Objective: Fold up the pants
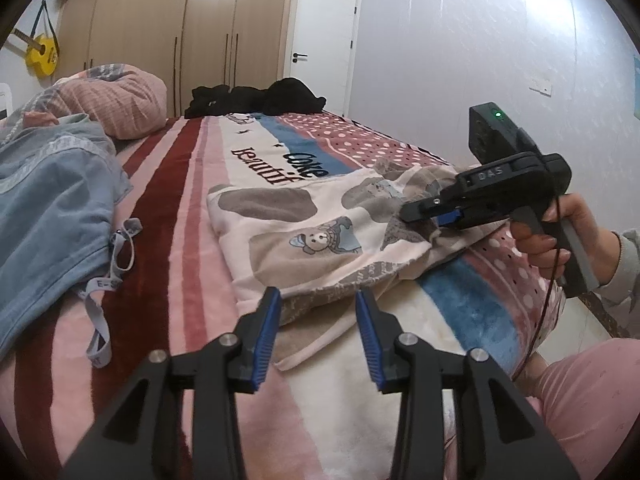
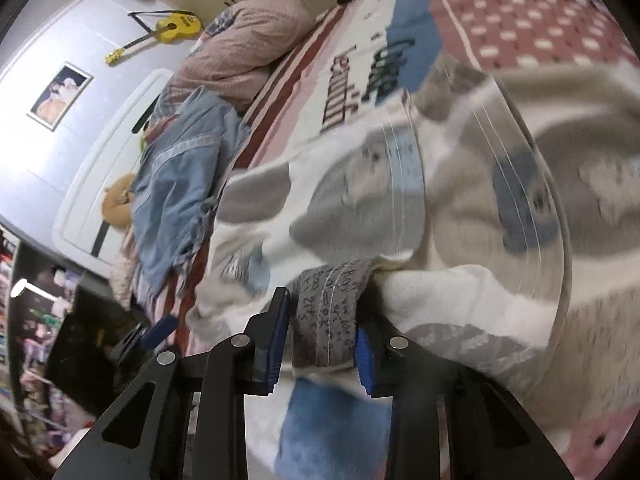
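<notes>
Both grippers sit at the pyjama pants' (image 1: 312,236) near hem: left gripper (image 1: 316,300) parted, empty; right gripper (image 2: 320,320) (three o'clock) pinching the waistband (image 2: 326,312).

A striped blanket (image 1: 168,208) is spread over the bed; a blue denim garment (image 1: 48,200) is heaped beside a pink pillow (image 1: 120,100). A yellow guitar (image 1: 42,52) is hung by the wardrobe (image 1: 168,32).

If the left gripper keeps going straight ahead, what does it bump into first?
Probably the cream, grey-patched, bear-print pants: their near edge lies just beyond the open left gripper, on the striped plush blanket.
</notes>
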### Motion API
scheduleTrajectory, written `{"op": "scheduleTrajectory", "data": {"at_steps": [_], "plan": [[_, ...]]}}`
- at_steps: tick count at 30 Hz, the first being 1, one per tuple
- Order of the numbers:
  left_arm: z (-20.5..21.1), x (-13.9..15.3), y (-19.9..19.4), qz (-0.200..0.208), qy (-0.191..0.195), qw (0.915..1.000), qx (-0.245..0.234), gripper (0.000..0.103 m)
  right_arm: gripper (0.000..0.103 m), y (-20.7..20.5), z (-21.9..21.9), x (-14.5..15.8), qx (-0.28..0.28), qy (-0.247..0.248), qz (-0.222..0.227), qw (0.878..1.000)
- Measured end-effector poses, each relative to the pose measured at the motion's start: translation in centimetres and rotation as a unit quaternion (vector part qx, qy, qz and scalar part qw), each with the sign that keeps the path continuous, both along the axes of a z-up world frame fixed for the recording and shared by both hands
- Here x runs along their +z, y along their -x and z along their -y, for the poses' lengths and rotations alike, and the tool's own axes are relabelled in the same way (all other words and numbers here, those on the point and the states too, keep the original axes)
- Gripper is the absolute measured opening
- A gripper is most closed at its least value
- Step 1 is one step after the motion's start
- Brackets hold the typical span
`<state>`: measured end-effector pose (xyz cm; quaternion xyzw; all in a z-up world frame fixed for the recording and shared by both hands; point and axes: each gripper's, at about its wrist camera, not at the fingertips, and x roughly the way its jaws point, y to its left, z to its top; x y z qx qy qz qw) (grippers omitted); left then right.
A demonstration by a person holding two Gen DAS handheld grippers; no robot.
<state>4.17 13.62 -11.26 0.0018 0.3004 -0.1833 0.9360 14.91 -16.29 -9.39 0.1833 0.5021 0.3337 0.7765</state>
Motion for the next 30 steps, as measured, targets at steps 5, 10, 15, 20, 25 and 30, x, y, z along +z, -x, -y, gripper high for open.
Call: {"op": "scheduleTrajectory", "data": {"at_steps": [5, 10, 15, 20, 25, 30], "plan": [[-0.6, -0.2, 0.1, -0.003, 0.004, 0.9999, 0.013, 0.038, 0.003, 0.3, -0.1, 0.8, -0.017, 0.034, 0.038, 0.999], [-0.7, -0.3, -0.1, -0.005, 0.015, 0.9998, 0.014, 0.038, 0.002, 1.1, 3.6, 1.6, -0.072, 0.044, 0.045, 0.995], [0.0, 0.0, -0.4, -0.002, 0.022, 0.9997, 0.006, 0.038, 0.002, 1.6, 6.6, 0.6, -0.076, 0.016, 0.007, 0.997], [0.8, 0.4, -0.7, 0.001, 0.025, 0.9997, 0.003, 0.043, 0.007, 2.4, 6.4, 0.1, -0.045, -0.009, 0.001, 0.999], [1.2, 0.3, -1.2, -0.006, 0.021, 0.9997, 0.006, 0.045, 0.029, 1.6, 6.8, 1.3, -0.058, -0.018, 0.02, 0.998], [2.1, 0.3, -1.9, -0.006, 0.028, 0.9996, 0.003, 0.045, 0.031, -1.4, 6.2, 1.9, -0.06, 0.0, 0.032, 0.998]]}}
